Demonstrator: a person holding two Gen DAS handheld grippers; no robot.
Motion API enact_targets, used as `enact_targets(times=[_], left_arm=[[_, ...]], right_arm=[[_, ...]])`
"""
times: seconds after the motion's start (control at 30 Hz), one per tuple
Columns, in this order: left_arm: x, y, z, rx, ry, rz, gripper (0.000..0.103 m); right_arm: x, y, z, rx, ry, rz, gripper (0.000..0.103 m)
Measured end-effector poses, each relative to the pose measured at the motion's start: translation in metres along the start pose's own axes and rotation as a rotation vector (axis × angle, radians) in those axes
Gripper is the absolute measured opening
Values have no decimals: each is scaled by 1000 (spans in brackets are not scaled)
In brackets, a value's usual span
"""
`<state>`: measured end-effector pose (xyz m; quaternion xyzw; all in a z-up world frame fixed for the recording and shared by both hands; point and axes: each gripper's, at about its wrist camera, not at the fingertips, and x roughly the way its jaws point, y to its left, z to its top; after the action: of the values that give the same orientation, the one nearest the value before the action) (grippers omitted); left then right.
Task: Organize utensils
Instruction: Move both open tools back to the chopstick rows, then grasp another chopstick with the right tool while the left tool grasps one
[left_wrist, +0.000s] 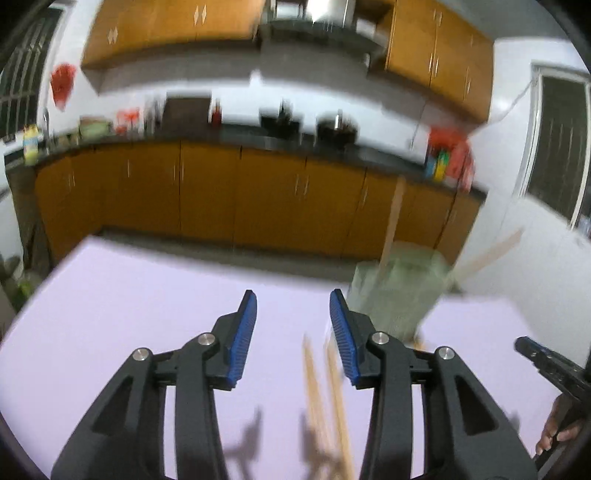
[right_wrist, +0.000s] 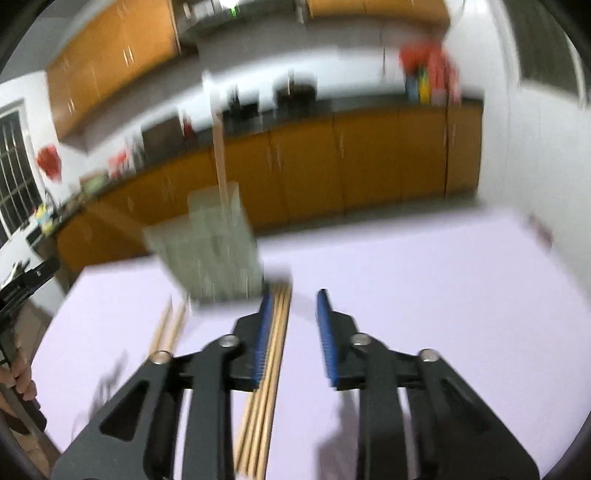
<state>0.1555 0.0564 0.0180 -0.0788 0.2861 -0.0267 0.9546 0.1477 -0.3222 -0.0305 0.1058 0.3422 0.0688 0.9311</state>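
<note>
Both views motion-blurred; details soft.

Left gripper: fingers spread wide, holding nothing, hovering over the lilac table. 2 loose chopsticks lie on the table below and between its fingers, toward the right one.

Right gripper: fingers also wide apart, nothing clamped. A bundle of wooden chopsticks, about 4, lies flat on the table just beside the inner face of its left finger; touching or not, cannot tell. 2 more chopsticks lie off to the left.

Translucent green holder stands near the table's far edge, just beyond the bundle, with at least 1 stick upright in it and another leaning out.

Handling, as judged: sticks light, stiff, thin, smooth; apt to roll, and to fan or pivot if pinched near an end. Best taken around mid-length, across the bundle, closing squarely so all pieces seat against the ribbed pads. Holder looks light and tippable; drop sticks in gently.
</note>
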Motion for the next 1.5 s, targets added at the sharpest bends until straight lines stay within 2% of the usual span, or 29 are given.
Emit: enact_targets(times=[0.1,0.17,0.3,0.4,0.67,0.77,0.87,0.97,1.23,1.3,1.5], left_arm=[[19,7,-40,-15,127,-23,34],[28,7,-62,-10,186,-26,32],[37,4,-91,-8,257,-47,32],[39,0,-103,16,283,-48,32],[43,-5,-108,27,315,-69,29],[45,-10,-112,42,331,-79,25],[46,-16,-115,65,335,-80,22],[46,-20,-115,91,335,-76,18],[44,-34,-121,185,317,7,13],[46,-35,-120,200,316,24,9],[67,0,-100,139,310,85,8]], right_arm=[[30,5,-34,7,126,36,15],[42,11,-51,-1,169,41,15],[59,18,-66,-13,224,42,14],[62,27,-68,-34,227,40,13],[59,14,-63,-39,220,-16,8],[57,12,-62,-58,200,-104,8],[55,2,-61,-18,195,-109,8],[54,1,-63,-30,192,-109,8],[52,5,-68,-59,180,-118,9],[54,10,-69,-87,172,-129,9],[60,-6,-58,-75,145,-179,8]])
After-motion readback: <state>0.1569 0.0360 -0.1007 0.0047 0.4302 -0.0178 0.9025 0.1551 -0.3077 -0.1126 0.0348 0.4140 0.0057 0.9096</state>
